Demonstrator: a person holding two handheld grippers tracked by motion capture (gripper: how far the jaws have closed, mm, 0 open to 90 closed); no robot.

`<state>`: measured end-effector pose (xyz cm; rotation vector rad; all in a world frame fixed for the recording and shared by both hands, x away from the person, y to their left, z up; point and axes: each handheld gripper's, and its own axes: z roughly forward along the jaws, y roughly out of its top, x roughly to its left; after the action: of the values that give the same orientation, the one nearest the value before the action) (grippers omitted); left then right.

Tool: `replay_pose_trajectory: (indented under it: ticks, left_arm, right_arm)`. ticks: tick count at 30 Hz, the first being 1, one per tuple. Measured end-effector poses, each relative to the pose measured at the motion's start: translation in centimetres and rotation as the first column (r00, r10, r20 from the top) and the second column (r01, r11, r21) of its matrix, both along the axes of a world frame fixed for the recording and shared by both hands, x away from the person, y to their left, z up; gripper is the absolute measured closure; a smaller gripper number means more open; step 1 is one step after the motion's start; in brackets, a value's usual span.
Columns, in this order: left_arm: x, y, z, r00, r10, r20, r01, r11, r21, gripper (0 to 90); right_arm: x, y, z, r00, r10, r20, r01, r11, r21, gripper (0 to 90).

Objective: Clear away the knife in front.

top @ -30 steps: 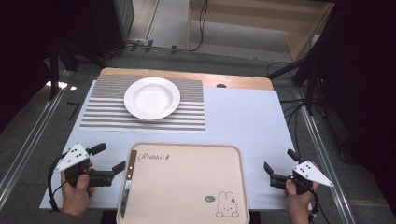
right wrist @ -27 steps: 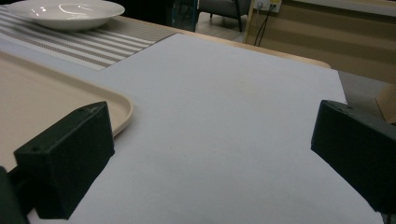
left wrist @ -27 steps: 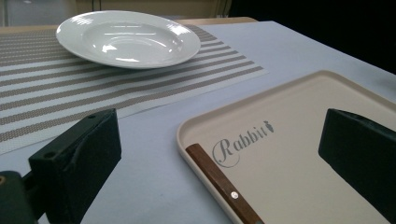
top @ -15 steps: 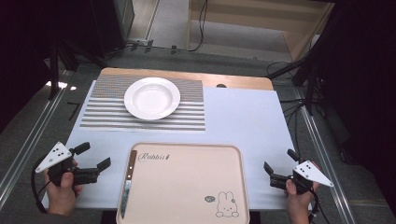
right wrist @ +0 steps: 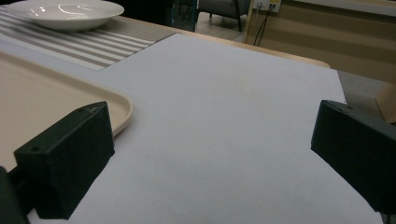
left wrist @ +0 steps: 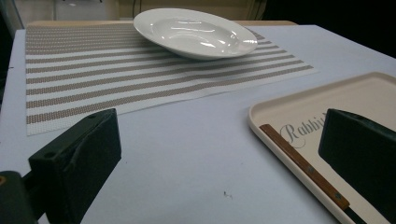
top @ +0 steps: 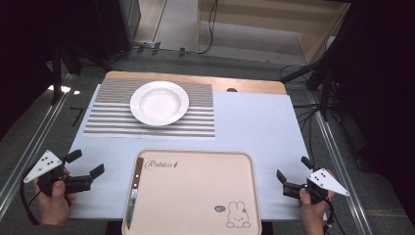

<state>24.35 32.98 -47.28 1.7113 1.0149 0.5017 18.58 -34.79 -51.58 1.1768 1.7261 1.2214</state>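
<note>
A knife (top: 133, 192) with a wooden handle (left wrist: 303, 163) lies along the left side of a beige tray (top: 195, 196) printed with a rabbit. Farther back, a white deep plate (top: 159, 102) rests on a striped placemat (top: 112, 120). My left gripper (top: 89, 162) stands open just left of the tray, nothing between its jaws, which point right toward the knife. In the left gripper view the left gripper (left wrist: 219, 154) frames the tray rim (left wrist: 364, 93) and the plate (left wrist: 196, 32). Open and empty, my right gripper (top: 292, 168) hovers right of the tray, over bare cloth (right wrist: 212, 154).
A pale blue cloth (top: 254, 122) covers the table, with a wooden edge (top: 244, 84) at the back. Metal rails (top: 337, 152) run along both sides. Cables lie on the floor behind. The tray's corner (right wrist: 112, 105) and the placemat (right wrist: 116, 44) lie left of the right gripper.
My left gripper has drifted left, away from the tray toward the table's left edge, staying open. The right gripper, knife, tray and plate have not moved.
</note>
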Motion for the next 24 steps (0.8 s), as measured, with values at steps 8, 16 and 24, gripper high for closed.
replay_pose_trajectory:
  ticks: [8,16,24]
  left_arm:
    - [0.1,0.6,-0.9,0.9997,0.017,0.018,-0.016,0.9998,-0.013,0.0]
    - [-0.1,0.5,-1.4,0.9996,0.0,0.029,0.002,0.9993,-0.038,0.0]
    - [-0.1,0.5,-1.5,0.9994,0.004,0.033,-0.002,0.9991,-0.043,0.0]
  right_arm:
    - [0.0,0.0,0.0,1.0,-0.001,0.0,0.001,1.0,0.002,0.0]
    - [0.0,0.0,0.0,1.0,-0.005,-0.001,0.005,1.0,0.006,0.0]
    - [0.0,0.0,0.0,1.0,-0.007,-0.002,0.007,1.0,0.01,0.0]
